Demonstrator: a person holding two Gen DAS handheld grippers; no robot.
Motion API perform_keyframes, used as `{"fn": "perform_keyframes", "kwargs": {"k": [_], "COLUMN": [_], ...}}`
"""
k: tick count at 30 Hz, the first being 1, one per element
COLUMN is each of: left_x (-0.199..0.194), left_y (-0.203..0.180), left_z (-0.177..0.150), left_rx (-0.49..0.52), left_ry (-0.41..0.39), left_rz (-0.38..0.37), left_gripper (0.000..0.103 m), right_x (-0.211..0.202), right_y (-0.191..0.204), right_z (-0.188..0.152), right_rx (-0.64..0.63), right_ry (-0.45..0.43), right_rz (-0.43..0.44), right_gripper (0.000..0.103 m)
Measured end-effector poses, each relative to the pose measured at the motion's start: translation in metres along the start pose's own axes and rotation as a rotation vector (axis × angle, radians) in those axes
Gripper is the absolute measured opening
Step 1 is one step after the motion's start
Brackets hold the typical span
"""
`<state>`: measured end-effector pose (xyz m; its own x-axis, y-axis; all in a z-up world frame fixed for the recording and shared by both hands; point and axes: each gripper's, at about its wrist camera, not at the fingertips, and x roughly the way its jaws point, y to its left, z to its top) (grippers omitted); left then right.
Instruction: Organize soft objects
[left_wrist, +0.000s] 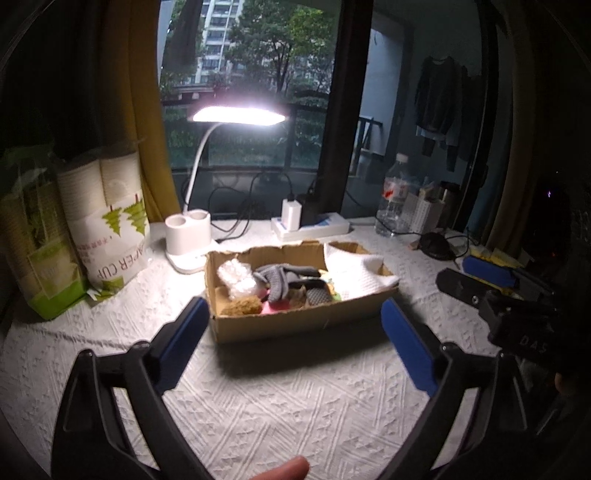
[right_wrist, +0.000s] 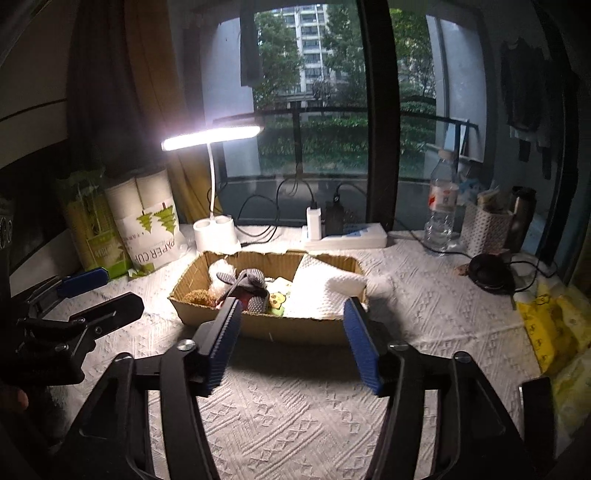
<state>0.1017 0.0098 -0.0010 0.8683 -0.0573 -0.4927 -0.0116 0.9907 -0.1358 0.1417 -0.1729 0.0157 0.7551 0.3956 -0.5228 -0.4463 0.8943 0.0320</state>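
Observation:
An open cardboard box (left_wrist: 295, 323) stands on the white tablecloth; it also shows in the right wrist view (right_wrist: 295, 330). It holds a white towel (left_wrist: 354, 275) draped over its right rim, a grey knit piece (left_wrist: 277, 282), a white fluffy item (left_wrist: 236, 277), a brown scrubby pad (left_wrist: 242, 306) and a pink item (left_wrist: 277, 306). My left gripper (left_wrist: 295, 314) is open and empty just in front of the box. My right gripper (right_wrist: 291, 314) is open and empty at the box's near wall.
A lit desk lamp (left_wrist: 236, 114) on a white base (left_wrist: 186, 236) stands behind the box. Paper cup packs (left_wrist: 110, 221) stand left. A power strip (left_wrist: 314, 225) and water bottle (left_wrist: 395, 195) sit at the back. A yellow bag (right_wrist: 554, 325) lies right.

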Motion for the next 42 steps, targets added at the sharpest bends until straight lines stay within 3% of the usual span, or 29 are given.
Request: {"fn": "perform_keyframes", "kwargs": {"k": [8, 12, 16, 21, 42], "left_x": [-0.031, -0.04, -0.05, -0.06, -0.064], "left_y": [-0.012, -0.017, -0.02, -0.024, -0.03], "left_z": [0.008, 0.014, 0.018, 0.022, 0.022], "left_rx": [0.026, 0.05, 0.065, 0.086, 0.087], "left_ry": [-0.052, -0.072, -0.103, -0.135, -0.144], "left_rz": [0.029, 0.08, 0.097, 0.102, 0.092], "left_gripper": [0.097, 0.097, 0.097, 0.097, 0.097], "right_x": [-0.033, -0.046, -0.057, -0.065, -0.065], "right_y": [0.002, 0.0, -0.002, -0.006, -0.01], "right_z": [0.004, 0.008, 0.012, 0.014, 0.012], "right_rx": [-0.025, -0.018, -0.013, -0.005, 0.005], "right_ry": [-0.058, -0.082, -0.109, -0.126, -0.116], "right_rz": [-0.043, -0.05, -0.051, -0.056, -0.065], "right_gripper": [0.066, 0.067, 0.08, 0.08, 0.08]}}
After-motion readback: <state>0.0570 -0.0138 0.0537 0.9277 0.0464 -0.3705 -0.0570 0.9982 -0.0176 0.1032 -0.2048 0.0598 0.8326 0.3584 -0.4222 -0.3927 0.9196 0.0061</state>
